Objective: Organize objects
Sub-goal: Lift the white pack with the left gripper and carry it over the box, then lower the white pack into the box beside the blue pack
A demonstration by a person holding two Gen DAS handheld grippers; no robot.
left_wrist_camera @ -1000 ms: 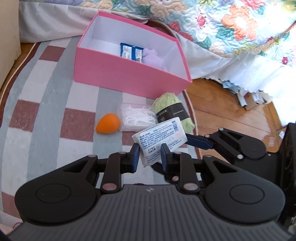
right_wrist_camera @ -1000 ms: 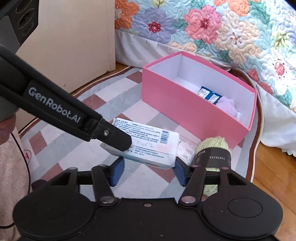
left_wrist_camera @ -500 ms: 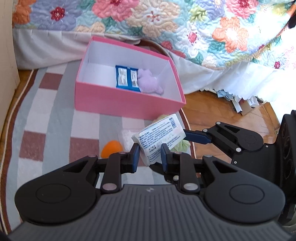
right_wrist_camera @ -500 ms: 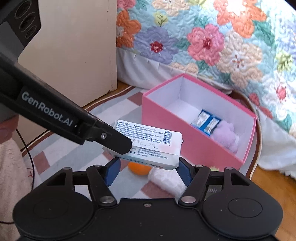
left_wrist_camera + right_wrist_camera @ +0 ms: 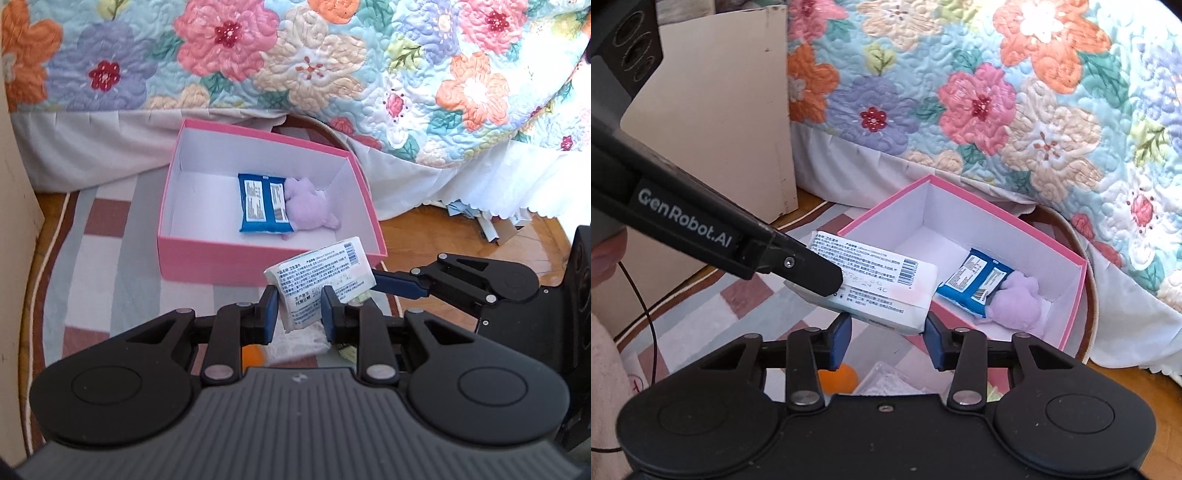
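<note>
White tissue pack [image 5: 320,281], printed label and barcode, held in the air just near of the pink box [image 5: 258,266]. It looks soft, light and crushable, with slick wrap, so best gripped across the short sides. Left gripper [image 5: 298,316] is clamped on its near end. Right gripper [image 5: 886,334] brackets its far end, fingers spread; contact unclear. A blue packet [image 5: 263,208] and purple plush [image 5: 308,209] lie inside the box.

we are seeing a pink box [image 5: 207,258] with a white inside, a blue packet [image 5: 263,202] and a lilac plush [image 5: 309,206] in it; a white pack [image 5: 875,282] printed in black; a floral quilt [image 5: 295,55]; a rug [image 5: 110,240] checked maroon, grey and white.
</note>
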